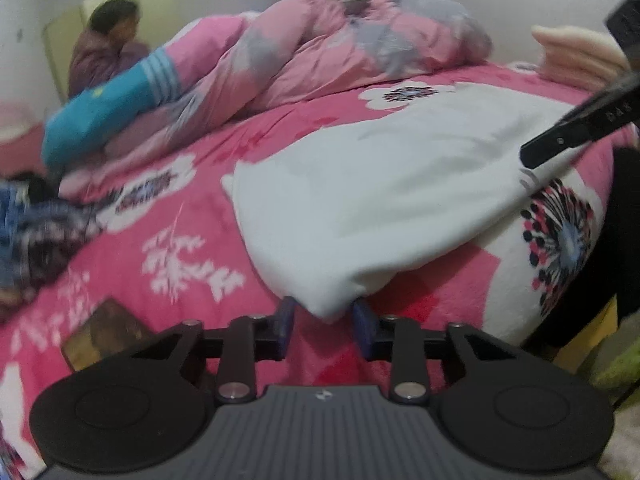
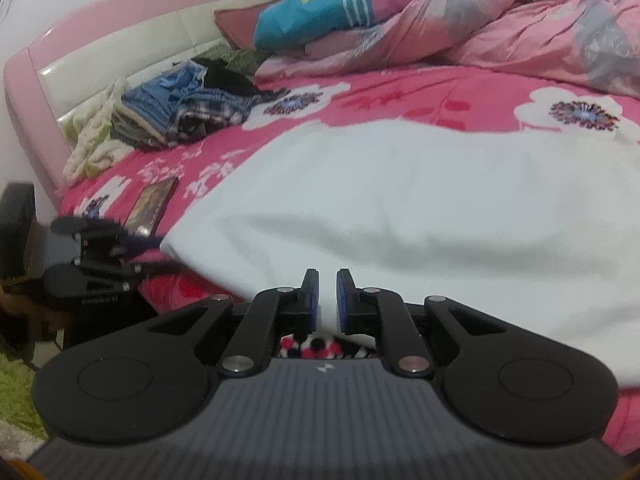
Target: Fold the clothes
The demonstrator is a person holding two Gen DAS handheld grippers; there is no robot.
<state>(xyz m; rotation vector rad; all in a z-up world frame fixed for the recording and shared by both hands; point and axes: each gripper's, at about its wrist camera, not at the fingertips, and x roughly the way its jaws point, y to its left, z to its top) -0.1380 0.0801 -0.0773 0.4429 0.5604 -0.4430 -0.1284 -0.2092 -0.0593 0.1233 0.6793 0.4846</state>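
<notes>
A white garment [image 1: 400,184] lies spread on the pink flowered bedsheet [image 1: 168,216]. Its near corner is bunched between the blue pads of my left gripper [image 1: 324,308], which is shut on that corner. In the right wrist view the same garment [image 2: 420,200] fills the middle, and my right gripper [image 2: 328,280] is shut on a pinch of its near edge. The left gripper [image 2: 156,246] shows there at the garment's left corner. A black finger of the right gripper [image 1: 532,156] hangs over the garment's right side in the left wrist view.
A pile of blue and plaid clothes [image 2: 180,112] sits by the pink headboard [image 2: 100,44]. A crumpled pink and grey quilt [image 2: 500,20] and a teal cushion [image 2: 312,16] lie at the back. A dark flat book [image 2: 152,204] rests near the bed edge. A person [image 1: 108,48] sits behind.
</notes>
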